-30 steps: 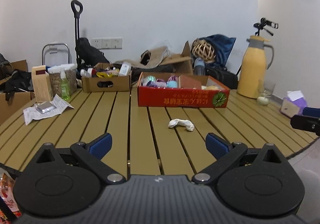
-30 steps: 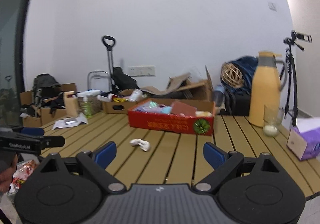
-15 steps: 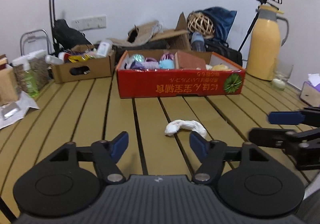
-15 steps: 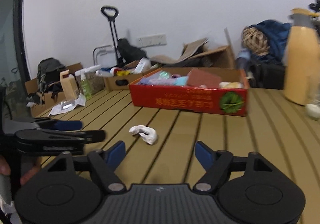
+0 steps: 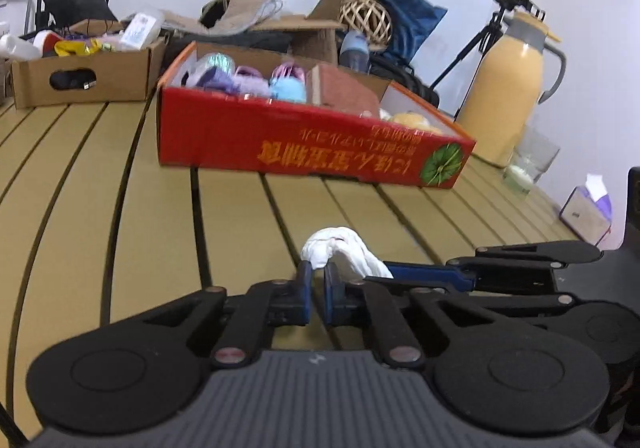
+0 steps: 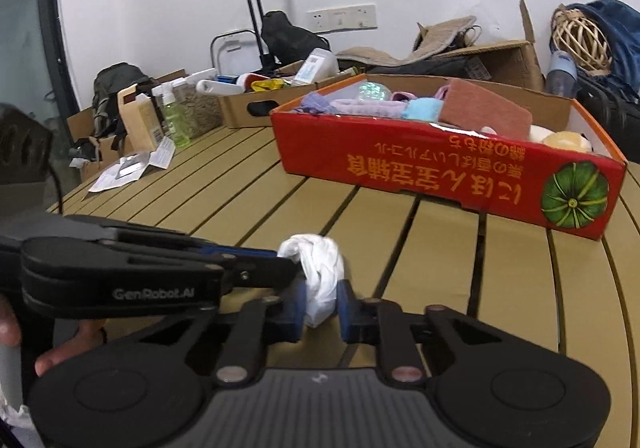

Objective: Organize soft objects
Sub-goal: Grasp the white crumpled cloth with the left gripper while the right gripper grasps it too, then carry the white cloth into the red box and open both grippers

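A twisted white cloth (image 5: 344, 250) lies on the slatted wooden table (image 5: 160, 216), held at both ends. My left gripper (image 5: 316, 280) is shut on its left end. My right gripper (image 6: 320, 302) is shut on its other end (image 6: 320, 276). Each gripper shows from the side in the other's view: the right one (image 5: 384, 275), the left one (image 6: 294, 266). A red cardboard box (image 5: 304, 140) with soft items in purple, blue, pink and yellow stands just beyond the cloth; it also shows in the right wrist view (image 6: 440, 164).
A brown cardboard box (image 5: 80, 76) with bottles stands at the back left. A yellow thermos jug (image 5: 508, 88), a glass (image 5: 528, 164) and a tissue box (image 5: 588, 212) stand on the right. A carton, a green bottle (image 6: 174, 116) and papers (image 6: 128, 168) lie on the table's left.
Both grippers moved in to the white cloth from either side and closed on its two ends. Before, both were open and apart from it.
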`<state>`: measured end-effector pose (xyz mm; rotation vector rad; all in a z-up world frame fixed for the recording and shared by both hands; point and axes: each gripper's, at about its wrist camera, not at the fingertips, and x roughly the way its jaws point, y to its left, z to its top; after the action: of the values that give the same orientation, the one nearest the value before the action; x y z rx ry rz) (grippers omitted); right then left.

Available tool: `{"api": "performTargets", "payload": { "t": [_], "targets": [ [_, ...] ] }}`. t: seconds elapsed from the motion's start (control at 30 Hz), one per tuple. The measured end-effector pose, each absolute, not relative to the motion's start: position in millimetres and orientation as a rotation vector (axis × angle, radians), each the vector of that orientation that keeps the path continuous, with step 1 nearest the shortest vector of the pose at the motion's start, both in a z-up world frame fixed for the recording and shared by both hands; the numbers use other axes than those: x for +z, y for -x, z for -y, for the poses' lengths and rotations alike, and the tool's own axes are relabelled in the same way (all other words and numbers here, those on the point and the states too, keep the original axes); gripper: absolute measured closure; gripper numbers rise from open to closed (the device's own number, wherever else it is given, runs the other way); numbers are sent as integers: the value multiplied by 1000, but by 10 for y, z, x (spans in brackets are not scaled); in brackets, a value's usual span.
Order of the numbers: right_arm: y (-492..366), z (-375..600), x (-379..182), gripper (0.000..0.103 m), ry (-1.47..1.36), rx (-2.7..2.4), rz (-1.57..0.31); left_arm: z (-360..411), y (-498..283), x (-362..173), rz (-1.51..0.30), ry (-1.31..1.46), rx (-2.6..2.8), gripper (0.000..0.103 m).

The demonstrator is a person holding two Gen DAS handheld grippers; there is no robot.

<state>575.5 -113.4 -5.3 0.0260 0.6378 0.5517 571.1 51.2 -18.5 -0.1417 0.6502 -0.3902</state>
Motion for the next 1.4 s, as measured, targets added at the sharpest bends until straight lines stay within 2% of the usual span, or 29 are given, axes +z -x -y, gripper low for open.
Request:
{"api": "performTargets", "payload": {
  "t": [0.3,0.5,0.7,0.93,1.07,1.23,1.33,1.37,1.4],
  "targets": [
    [-5430,1318,442,92,-23,575,-517,-384,-5431,389,-491,113,-398,97],
    [-5320,1492,844,92,15,565,-452,-154,-5578,776,-435,79,-442,97],
    [-5651,1785,1177,92,-2,505,-400,146,-6126,1099,-412,44,-484,97],
    [-6530,2109,1349,92,-39,446,-402,472,-7076,1212,-451,54,-522,97],
    [-7125,2232,1289,92,-36,373,-430,708,-7723,1041,-531,50,-520,97],
    [-7909,2338,948,92,-17,279,-516,951,-8464,721,-627,33,-470,93],
    [-8298,2341,659,82,41,190,-571,857,-8585,556,-638,44,-423,86],
    [-8386,2330,562,74,76,158,-581,811,-8589,526,-637,44,-416,79],
    [-8443,2333,490,73,87,144,-595,756,-8587,498,-636,41,-398,74]
  ]
}}
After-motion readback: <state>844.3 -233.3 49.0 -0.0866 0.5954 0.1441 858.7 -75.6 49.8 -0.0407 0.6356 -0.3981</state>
